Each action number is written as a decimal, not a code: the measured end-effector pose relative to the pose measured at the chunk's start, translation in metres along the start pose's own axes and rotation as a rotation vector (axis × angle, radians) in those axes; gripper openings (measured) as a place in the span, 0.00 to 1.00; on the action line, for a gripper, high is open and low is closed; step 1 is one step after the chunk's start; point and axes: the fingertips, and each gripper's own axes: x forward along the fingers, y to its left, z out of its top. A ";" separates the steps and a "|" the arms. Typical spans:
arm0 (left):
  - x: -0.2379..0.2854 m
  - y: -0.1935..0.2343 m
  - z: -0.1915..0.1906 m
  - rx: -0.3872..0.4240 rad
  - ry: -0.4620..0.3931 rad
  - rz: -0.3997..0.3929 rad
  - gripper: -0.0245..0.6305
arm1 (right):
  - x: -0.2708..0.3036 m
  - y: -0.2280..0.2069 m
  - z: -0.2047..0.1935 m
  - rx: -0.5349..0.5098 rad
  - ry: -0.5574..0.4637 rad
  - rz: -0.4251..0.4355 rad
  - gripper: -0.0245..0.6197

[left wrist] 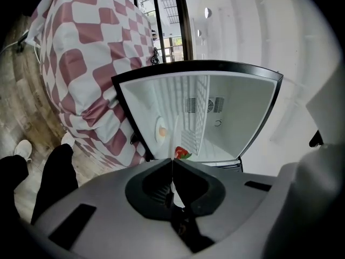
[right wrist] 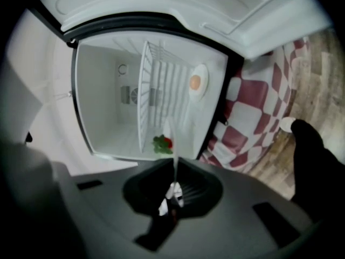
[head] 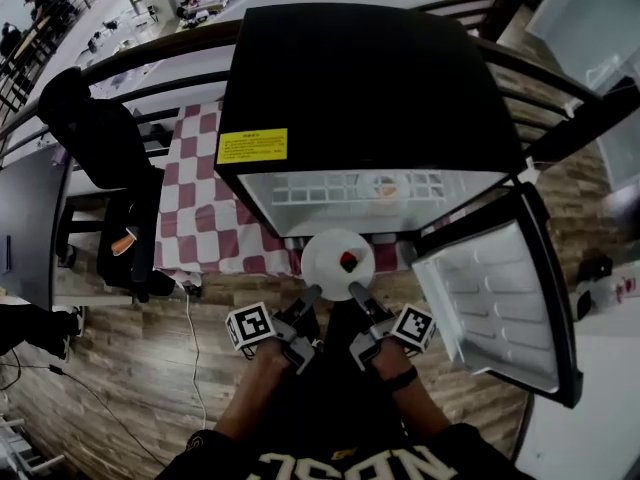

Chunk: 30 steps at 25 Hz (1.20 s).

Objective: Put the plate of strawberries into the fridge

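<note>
Two grips: left claw [head: 314, 292] and right claw [head: 356, 289] both pinch near rim of plate [head: 325, 268], strawberry [head: 348, 261] aboard, before open fridge [head: 360, 88].

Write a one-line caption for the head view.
Left gripper and right gripper hold the strawberry plate before the open fridge.

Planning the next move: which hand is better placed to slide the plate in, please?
Neither alone: left tongs and right tongs both clamp the plate by its rim, facing the open fridge.
</note>
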 end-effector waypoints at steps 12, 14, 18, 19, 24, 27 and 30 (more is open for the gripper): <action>0.014 0.064 0.009 -0.036 -0.031 0.045 0.07 | 0.022 -0.057 0.001 0.018 0.002 -0.064 0.08; 0.018 0.074 0.012 -0.037 -0.034 0.059 0.07 | 0.027 -0.065 0.002 0.020 -0.001 -0.078 0.08; 0.027 0.091 0.020 -0.010 -0.049 0.091 0.08 | 0.036 -0.080 0.010 0.040 -0.021 -0.084 0.08; 0.029 0.093 0.022 -0.011 -0.055 0.094 0.07 | 0.038 -0.082 0.011 0.041 -0.024 -0.096 0.08; 0.041 0.101 0.039 -0.019 -0.070 0.103 0.07 | 0.059 -0.087 0.022 0.028 -0.021 -0.093 0.08; 0.047 0.106 0.048 -0.018 -0.076 0.111 0.08 | 0.070 -0.089 0.027 0.017 -0.015 -0.080 0.09; 0.051 0.110 0.056 -0.019 -0.086 0.120 0.07 | 0.082 -0.089 0.032 0.026 -0.015 -0.045 0.09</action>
